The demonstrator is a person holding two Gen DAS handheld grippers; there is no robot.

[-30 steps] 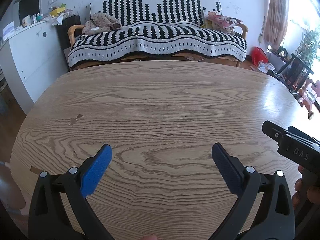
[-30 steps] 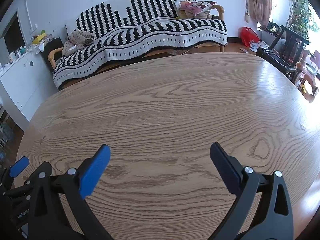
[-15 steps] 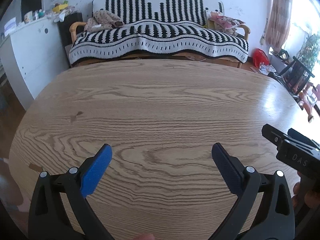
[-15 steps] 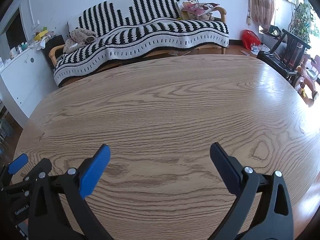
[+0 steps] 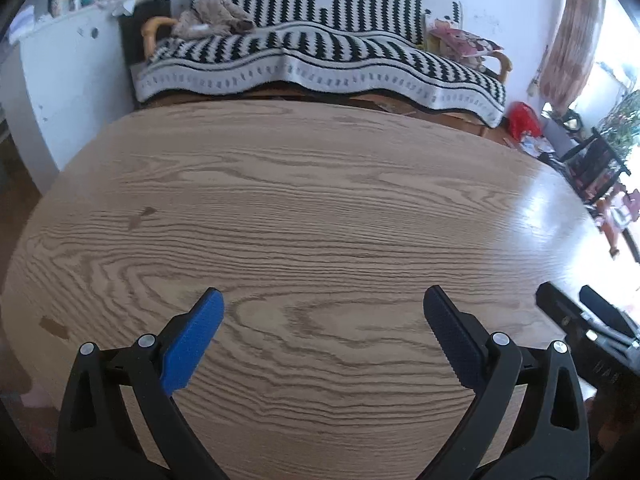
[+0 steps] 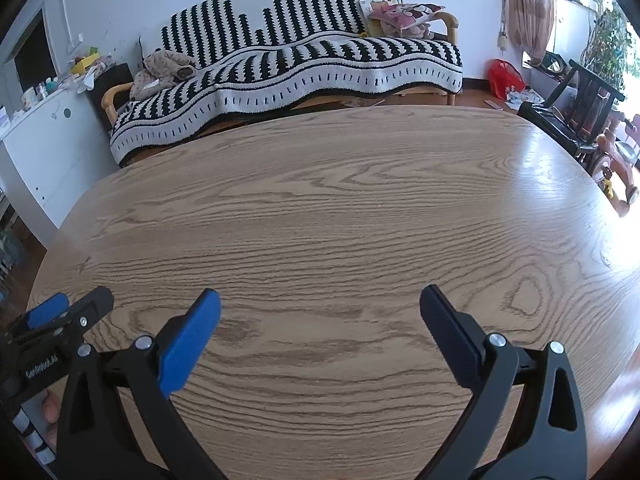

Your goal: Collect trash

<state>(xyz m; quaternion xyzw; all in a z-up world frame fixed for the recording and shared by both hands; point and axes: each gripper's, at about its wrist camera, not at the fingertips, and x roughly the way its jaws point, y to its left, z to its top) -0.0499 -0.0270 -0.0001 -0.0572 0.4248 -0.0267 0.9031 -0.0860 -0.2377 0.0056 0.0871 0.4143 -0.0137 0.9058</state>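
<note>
My left gripper (image 5: 322,300) is open and empty, held above the near part of a wooden oval table (image 5: 320,200). My right gripper (image 6: 320,300) is open and empty, also above the near part of the table (image 6: 340,208). The right gripper's side shows at the right edge of the left wrist view (image 5: 580,320). The left gripper shows at the left edge of the right wrist view (image 6: 60,316). I see no trash on the table top. A small dark mark (image 5: 140,216) is on the wood at the left.
Behind the table stands a sofa with a black-and-white striped blanket (image 6: 300,64). A white cabinet with clutter on top (image 6: 40,120) stands at the left. A red bag (image 6: 504,76), scattered papers and a dark chair (image 6: 576,112) are on the floor at the right.
Both grippers have risen and tipped a little, so the table and sofa sit slightly differently in view. Jaws stay open. Nothing was taken hold of.
</note>
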